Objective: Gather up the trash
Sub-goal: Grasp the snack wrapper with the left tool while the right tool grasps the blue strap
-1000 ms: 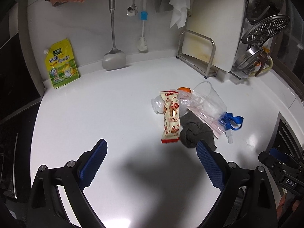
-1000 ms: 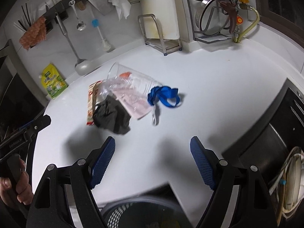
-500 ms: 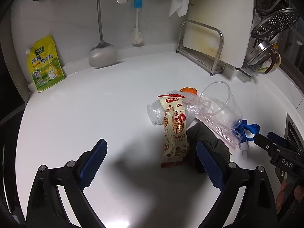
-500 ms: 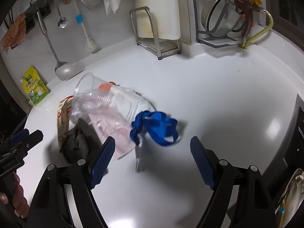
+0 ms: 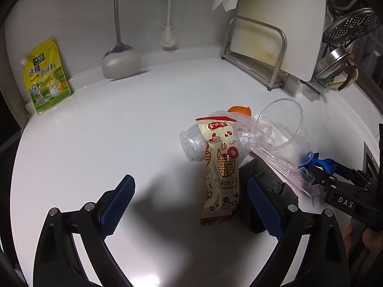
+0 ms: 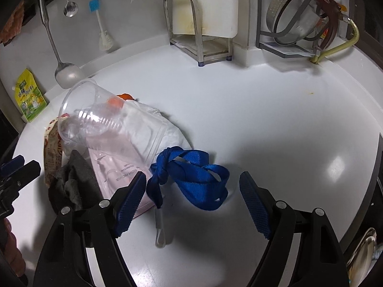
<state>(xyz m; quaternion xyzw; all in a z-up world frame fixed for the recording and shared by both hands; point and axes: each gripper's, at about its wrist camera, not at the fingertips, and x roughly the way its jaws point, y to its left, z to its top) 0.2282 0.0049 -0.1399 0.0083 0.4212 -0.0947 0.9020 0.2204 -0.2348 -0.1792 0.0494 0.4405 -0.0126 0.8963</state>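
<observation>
A pile of trash lies on the white counter. It holds a cream and red snack wrapper, a crumpled clear bag, a clear plastic cup on its side, an orange piece, a dark grey rag and a pink zip bag. A blue lanyard lies at the pile's right. My left gripper is open, with the wrapper's lower end between its fingers. My right gripper is open around the lanyard. The right gripper also shows in the left wrist view.
A yellow seasoning pouch leans on the back wall at left. A ladle and a brush hang there. A cutting board in a steel rack and a strainer rack stand at the back right.
Both grippers have moved forward toward the pile. The wrapper now sits between my left fingers and the lanyard between my right fingers. Both stayed open.
</observation>
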